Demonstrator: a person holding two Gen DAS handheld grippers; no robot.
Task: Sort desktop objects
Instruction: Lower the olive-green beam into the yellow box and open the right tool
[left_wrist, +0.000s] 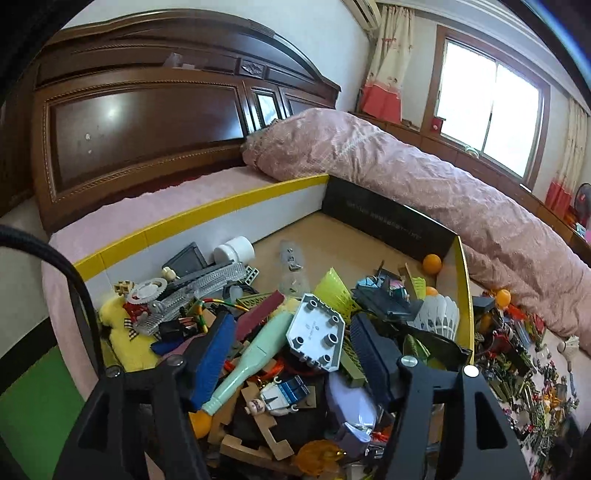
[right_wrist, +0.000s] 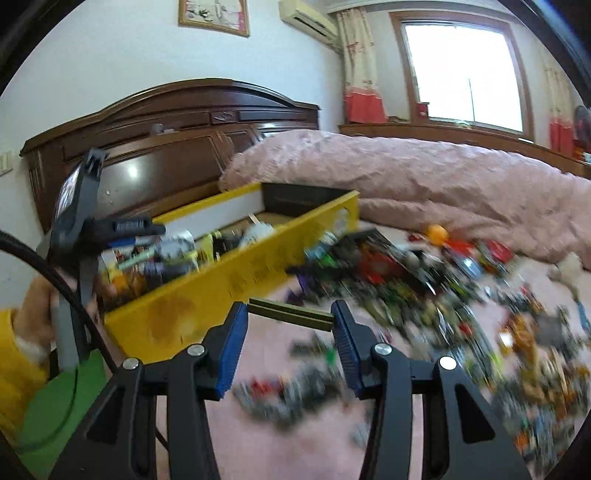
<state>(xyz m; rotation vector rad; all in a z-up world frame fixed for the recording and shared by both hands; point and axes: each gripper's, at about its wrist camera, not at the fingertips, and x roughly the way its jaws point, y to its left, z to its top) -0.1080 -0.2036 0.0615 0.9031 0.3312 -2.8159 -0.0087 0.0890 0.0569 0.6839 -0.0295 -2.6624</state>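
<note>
While the pink quilt (left_wrist: 424, 177) lies bunched along the far side of the bed (right_wrist: 288, 443), a yellow-rimmed box (left_wrist: 207, 214) sits on the mattress near the headboard (left_wrist: 147, 122), heaped with toys at its near end and bare cardboard toward its far corner. A loose, blurred spread of small bricks (right_wrist: 424, 288) covers the sheet just beside the box's right wall. In the box, a mint-green bottle-shaped piece (left_wrist: 255, 354) lies tilted beside a grey studded plate (left_wrist: 316, 330), with a white shuttlecock (left_wrist: 437, 315) against the right wall. The left gripper (left_wrist: 291, 350) hangs over this heap, its pads spread and holding nothing. The right gripper (right_wrist: 290, 326) pinches an olive-green long brick (right_wrist: 290, 314) crosswise between its blue pads, above the sheet near the box's yellow outer wall.
</note>
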